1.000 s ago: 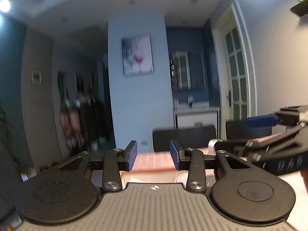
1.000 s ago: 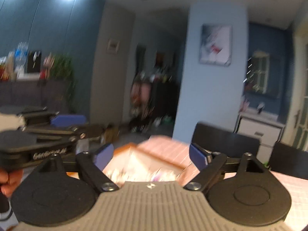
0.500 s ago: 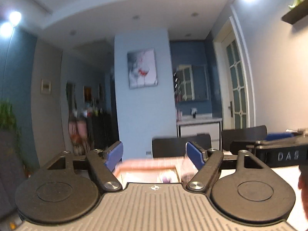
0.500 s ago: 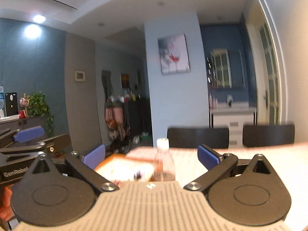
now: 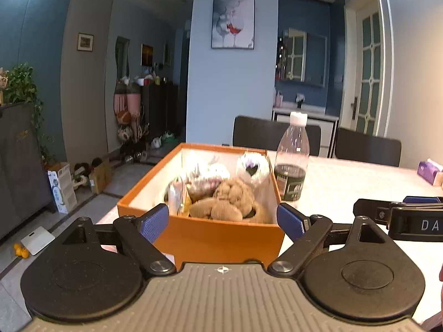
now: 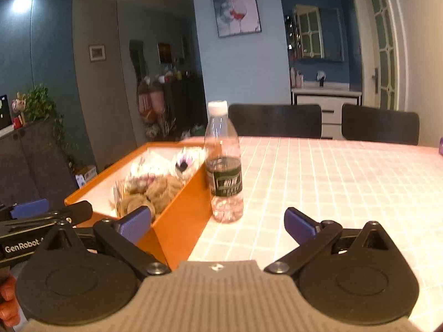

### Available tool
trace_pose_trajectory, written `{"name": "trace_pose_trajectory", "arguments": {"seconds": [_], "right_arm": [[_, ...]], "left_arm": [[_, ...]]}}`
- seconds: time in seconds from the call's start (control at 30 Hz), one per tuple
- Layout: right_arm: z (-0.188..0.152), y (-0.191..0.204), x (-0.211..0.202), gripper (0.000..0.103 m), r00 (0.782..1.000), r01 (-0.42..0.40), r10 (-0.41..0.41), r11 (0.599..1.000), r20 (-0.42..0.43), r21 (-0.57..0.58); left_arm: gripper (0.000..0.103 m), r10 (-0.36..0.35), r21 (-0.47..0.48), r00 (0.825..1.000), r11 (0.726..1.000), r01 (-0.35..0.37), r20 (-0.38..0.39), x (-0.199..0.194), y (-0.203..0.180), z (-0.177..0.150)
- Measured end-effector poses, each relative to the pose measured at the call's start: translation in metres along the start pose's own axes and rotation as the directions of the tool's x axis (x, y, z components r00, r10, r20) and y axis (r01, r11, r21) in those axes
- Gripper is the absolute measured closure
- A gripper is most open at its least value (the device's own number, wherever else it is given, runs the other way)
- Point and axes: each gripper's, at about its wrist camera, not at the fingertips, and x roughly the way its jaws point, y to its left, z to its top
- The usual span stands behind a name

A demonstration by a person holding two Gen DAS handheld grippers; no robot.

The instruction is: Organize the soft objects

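Note:
An orange box (image 5: pixel 205 232) stands at the table's left end and holds several soft toys: a brown plush (image 5: pixel 229 202), a white fluffy one (image 5: pixel 253 164) and pale ones (image 5: pixel 205 171). The box (image 6: pixel 177 221) and its toys (image 6: pixel 157 188) also show in the right wrist view. My left gripper (image 5: pixel 221 222) is open and empty, just in front of the box's near wall. My right gripper (image 6: pixel 218 224) is open and empty, in front of the box's right corner and the bottle. Each gripper shows at the other view's edge.
A clear plastic water bottle (image 5: pixel 293 160) with a dark label stands right of the box, also in the right wrist view (image 6: pixel 224 166). The checked tablecloth (image 6: pixel 332 179) stretches to the right. Two black chairs (image 6: pixel 277 120) stand behind the table. A purple tissue pack (image 5: pixel 429 170) lies far right.
Both grippers have tilted down from facing the room to facing the table, so the box and bottle are in view. The left gripper's jaws have opened wider.

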Motion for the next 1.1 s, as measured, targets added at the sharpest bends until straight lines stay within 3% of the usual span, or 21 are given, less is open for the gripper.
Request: {"name": "trace_pose_trajectory", "arguments": {"seconds": [0.3, 1.1], "right_arm": [[-0.002, -0.013, 0.022, 0.003, 0.998, 0.043, -0.042, 0.999, -0.056, 0.008], [-0.003, -0.027, 0.03, 0.003, 0.997, 0.046, -0.045, 0.999, -0.06, 0.01]], "left_arm": [[0.001, 0.036, -0.01, 0.998, 0.999, -0.036, -0.047, 0.012, -0.009, -0.013], [0.001, 0.027, 0.035, 0.997, 0.999, -0.025, -0.075, 0.02, -0.039, -0.011]]}}
